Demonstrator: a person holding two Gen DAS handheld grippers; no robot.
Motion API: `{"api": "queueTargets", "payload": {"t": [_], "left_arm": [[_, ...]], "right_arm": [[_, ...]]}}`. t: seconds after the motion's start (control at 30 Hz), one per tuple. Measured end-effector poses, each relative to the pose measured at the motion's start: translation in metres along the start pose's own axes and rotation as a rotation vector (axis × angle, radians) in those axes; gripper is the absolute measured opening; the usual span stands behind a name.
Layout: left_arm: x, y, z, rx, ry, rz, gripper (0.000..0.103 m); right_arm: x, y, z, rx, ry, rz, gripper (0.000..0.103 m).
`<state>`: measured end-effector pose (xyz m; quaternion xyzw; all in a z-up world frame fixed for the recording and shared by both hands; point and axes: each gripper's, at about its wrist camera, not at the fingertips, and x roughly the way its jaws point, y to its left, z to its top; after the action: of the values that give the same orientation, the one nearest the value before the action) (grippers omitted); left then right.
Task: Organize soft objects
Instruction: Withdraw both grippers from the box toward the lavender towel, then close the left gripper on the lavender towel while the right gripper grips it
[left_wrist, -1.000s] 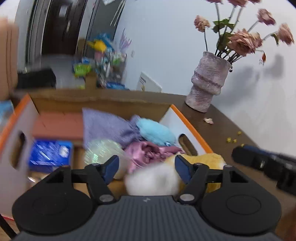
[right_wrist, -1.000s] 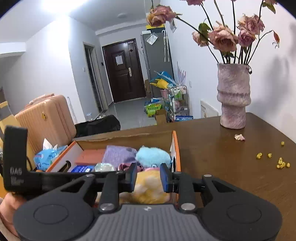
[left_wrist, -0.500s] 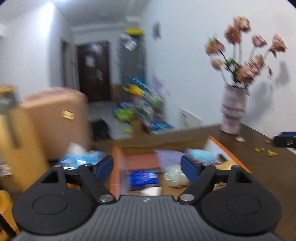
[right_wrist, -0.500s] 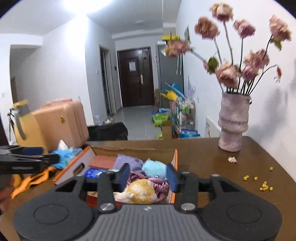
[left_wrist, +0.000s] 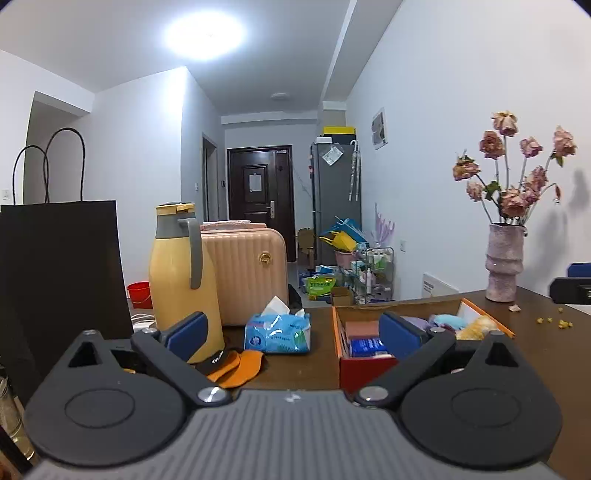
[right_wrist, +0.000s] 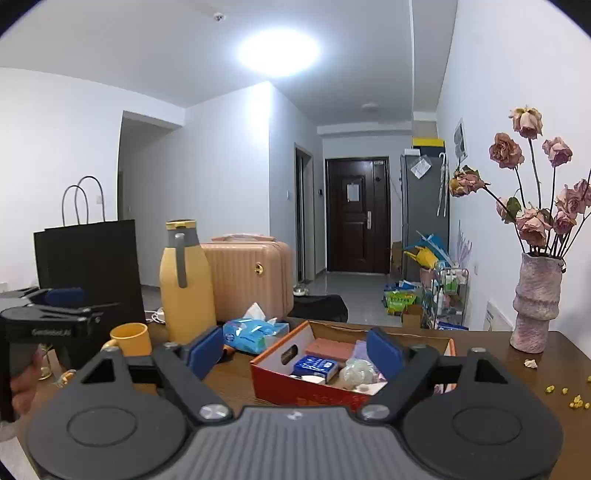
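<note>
your left gripper (left_wrist: 291, 332) and right gripper (right_wrist: 295, 352) have just been opening and grip nothing; the box (right_wrist: 295, 397) of soft things sits ahead of both.

box (right_wrist: 280, 384) on table (right_wrist: 517, 373) | tissue pack (right_wrist: 255, 332) left | vase (right_wrist: 535, 302) right

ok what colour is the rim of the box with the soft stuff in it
Orange, over red outer walls; the box shows best in the right wrist view.
</note>
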<state>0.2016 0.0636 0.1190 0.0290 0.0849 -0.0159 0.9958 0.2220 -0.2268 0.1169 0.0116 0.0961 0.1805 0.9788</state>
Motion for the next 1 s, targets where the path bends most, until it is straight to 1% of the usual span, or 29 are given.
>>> {"api": "queueTargets", "payload": {"t": [0.1,0.2,0.3,0.37,0.4,0.47,0.5,0.57,0.63,0.73,0.87,0.93,1.0], "left_arm": [[-0.012,-0.001,-0.004,-0.008,-0.006,-0.005,0.102],[-0.023,-0.001,-0.013,-0.042,0.004,-0.006,0.102],[-0.036,-0.007,-0.035,-0.068,0.051,-0.026,0.103],[-0.044,-0.012,-0.057,-0.055,0.115,-0.064,0.103],[-0.048,-0.015,-0.069,-0.055,0.149,-0.065,0.103],[-0.053,-0.021,-0.086,-0.063,0.209,-0.068,0.103],[-0.056,-0.024,-0.094,-0.069,0.241,-0.090,0.103],[-0.056,-0.029,-0.101,-0.068,0.274,-0.119,0.103],[-0.053,-0.033,-0.105,-0.062,0.286,-0.137,0.103],[-0.037,-0.040,-0.109,-0.051,0.334,-0.144,0.103],[-0.016,-0.045,-0.114,-0.072,0.373,-0.161,0.103],[0.004,-0.050,-0.113,-0.079,0.410,-0.165,0.103],[0.030,-0.058,-0.111,-0.088,0.439,-0.197,0.103]], "right_arm": [[-0.009,0.006,-0.003,0.007,-0.004,-0.001,0.085],[-0.023,0.010,-0.008,0.013,-0.021,-0.024,0.085],[-0.051,0.016,-0.031,0.008,-0.037,-0.071,0.086],[-0.074,0.019,-0.056,-0.016,-0.047,-0.094,0.088],[-0.085,0.019,-0.070,-0.025,-0.038,-0.108,0.088],[-0.100,0.020,-0.094,-0.027,0.012,-0.146,0.088],[-0.105,0.020,-0.105,-0.017,0.050,-0.163,0.088],[-0.111,0.017,-0.119,0.007,0.118,-0.185,0.088],[-0.112,0.012,-0.125,0.033,0.144,-0.184,0.088],[-0.107,0.004,-0.127,0.051,0.145,-0.194,0.088],[-0.088,-0.012,-0.128,0.096,0.168,-0.182,0.088],[-0.073,-0.023,-0.126,0.115,0.200,-0.200,0.088],[-0.053,-0.036,-0.122,0.118,0.220,-0.231,0.088]]}}
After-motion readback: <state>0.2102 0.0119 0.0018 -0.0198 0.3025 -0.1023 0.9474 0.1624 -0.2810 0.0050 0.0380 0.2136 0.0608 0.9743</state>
